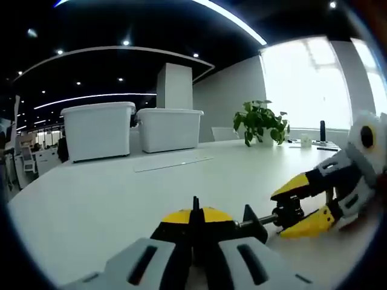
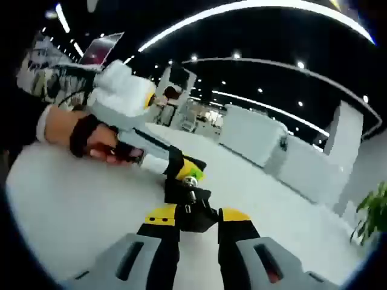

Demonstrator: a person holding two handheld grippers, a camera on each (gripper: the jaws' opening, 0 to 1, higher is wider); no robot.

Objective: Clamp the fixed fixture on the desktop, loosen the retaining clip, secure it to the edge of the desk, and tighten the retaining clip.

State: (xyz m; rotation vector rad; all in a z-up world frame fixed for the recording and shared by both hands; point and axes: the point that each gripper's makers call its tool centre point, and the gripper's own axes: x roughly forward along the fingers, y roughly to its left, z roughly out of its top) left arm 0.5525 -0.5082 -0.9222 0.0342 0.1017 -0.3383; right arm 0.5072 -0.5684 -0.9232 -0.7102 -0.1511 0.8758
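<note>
In the left gripper view, the left gripper [image 1: 195,232] has its yellow-tipped jaws pressed together on the near end of the small black metal clamp fixture with a threaded screw rod [image 1: 253,225], which lies on the white table [image 1: 103,205]. The rod runs to the right of those jaws, where the right gripper [image 1: 305,205] comes in with its 2 yellow jaws set around the fixture's black knob end, one above and one below.

In the right gripper view, the right gripper's [image 2: 196,220] jaws sit on either side of the same fixture [image 2: 188,202], pinching its black end; just beyond, the left gripper [image 2: 181,168] meets the fixture's far end, held by a person's hand [image 2: 91,139] in a black strap.

No writing can be read on the grippers or the fixture.

Well beyond the left jaws stand 2 white lidded plastic storage bins [image 1: 100,130], contents hidden. Farther right is a green potted plant [image 1: 261,122] near the bright window.
</note>
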